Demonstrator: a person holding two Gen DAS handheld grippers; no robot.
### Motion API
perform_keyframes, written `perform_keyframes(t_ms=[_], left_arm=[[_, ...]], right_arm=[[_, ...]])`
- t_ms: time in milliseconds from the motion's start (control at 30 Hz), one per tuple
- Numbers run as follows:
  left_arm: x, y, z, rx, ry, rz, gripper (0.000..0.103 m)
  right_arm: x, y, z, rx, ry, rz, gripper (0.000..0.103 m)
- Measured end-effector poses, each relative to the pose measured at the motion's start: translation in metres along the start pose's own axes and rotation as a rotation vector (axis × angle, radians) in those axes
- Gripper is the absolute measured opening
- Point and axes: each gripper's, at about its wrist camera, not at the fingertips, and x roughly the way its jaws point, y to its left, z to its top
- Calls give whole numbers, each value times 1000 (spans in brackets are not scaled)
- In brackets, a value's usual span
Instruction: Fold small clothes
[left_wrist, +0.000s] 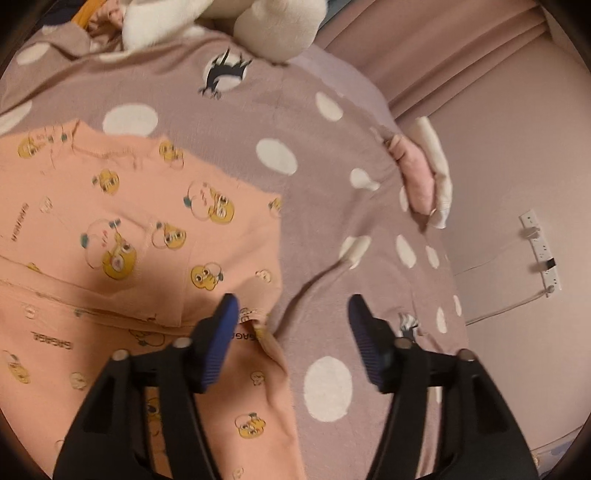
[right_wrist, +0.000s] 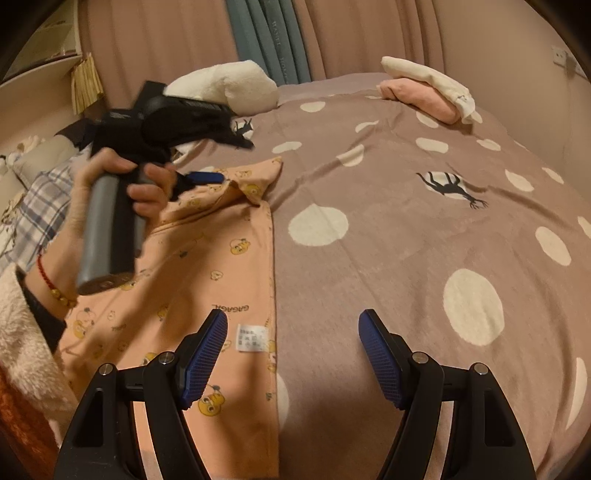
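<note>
A peach garment with yellow cartoon prints (left_wrist: 122, 236) lies flat on the mauve polka-dot bedspread (left_wrist: 325, 206), one part folded over another. It also shows in the right wrist view (right_wrist: 207, 266), with a white care label (right_wrist: 252, 338) near its right edge. My left gripper (left_wrist: 291, 325) is open and empty, hovering above the garment's right edge. My right gripper (right_wrist: 293, 343) is open and empty, low over the garment's near edge. The left gripper's body (right_wrist: 177, 122), held in a hand, hangs over the garment's far end.
Folded pink and cream clothes (right_wrist: 428, 88) are stacked at the bed's far edge, also in the left wrist view (left_wrist: 424, 173). A white plush toy (right_wrist: 229, 86) lies at the bed's far side. A power strip (left_wrist: 541, 251) lies on the floor beside the bed. Curtains (right_wrist: 266, 37) hang behind.
</note>
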Motion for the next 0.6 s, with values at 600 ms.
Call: perform_keyframes(t_ms=[600], left_arm=[[-161, 124, -86, 86, -186, 400, 102]], right_arm=[[38, 15, 82, 91, 71, 396, 74]])
